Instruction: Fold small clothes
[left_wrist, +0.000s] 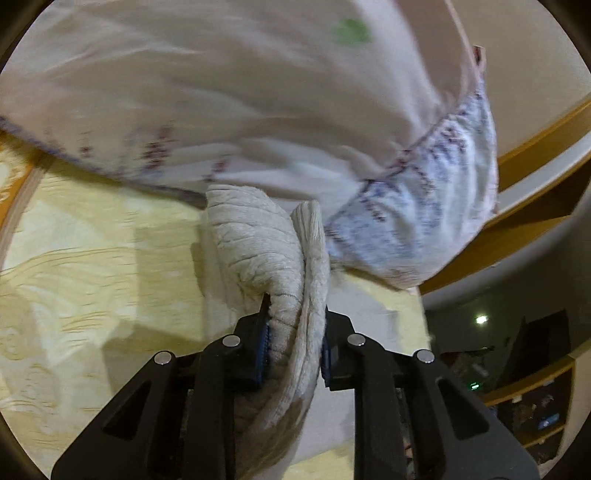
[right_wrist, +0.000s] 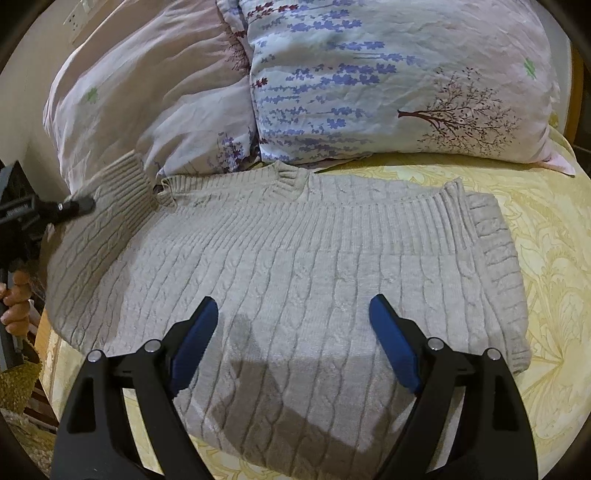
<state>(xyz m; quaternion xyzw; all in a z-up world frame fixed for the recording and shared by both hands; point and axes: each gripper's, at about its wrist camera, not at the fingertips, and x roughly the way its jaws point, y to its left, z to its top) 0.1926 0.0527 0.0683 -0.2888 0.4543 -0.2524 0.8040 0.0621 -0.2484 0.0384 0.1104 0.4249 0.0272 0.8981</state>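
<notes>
Your right gripper (right_wrist: 291, 332) hovers wide open over a beige cable-knit sweater (right_wrist: 280, 280) lying flat on the yellow bedspread (right_wrist: 546, 295). At the sweater's left side, your left gripper (right_wrist: 79, 205) pinches a ribbed cuff (right_wrist: 122, 184). Two floral pillows (right_wrist: 369, 81) line the bed's far edge.

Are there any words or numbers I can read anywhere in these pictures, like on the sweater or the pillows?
None can be read.
Sweater: plain knit, no label showing.
Pillows: printed flowers and trees only, no words.
Left tool: faint marks on its black body, too blurred to read.
Dark shelves: small glowing spots, too small to read.
</notes>
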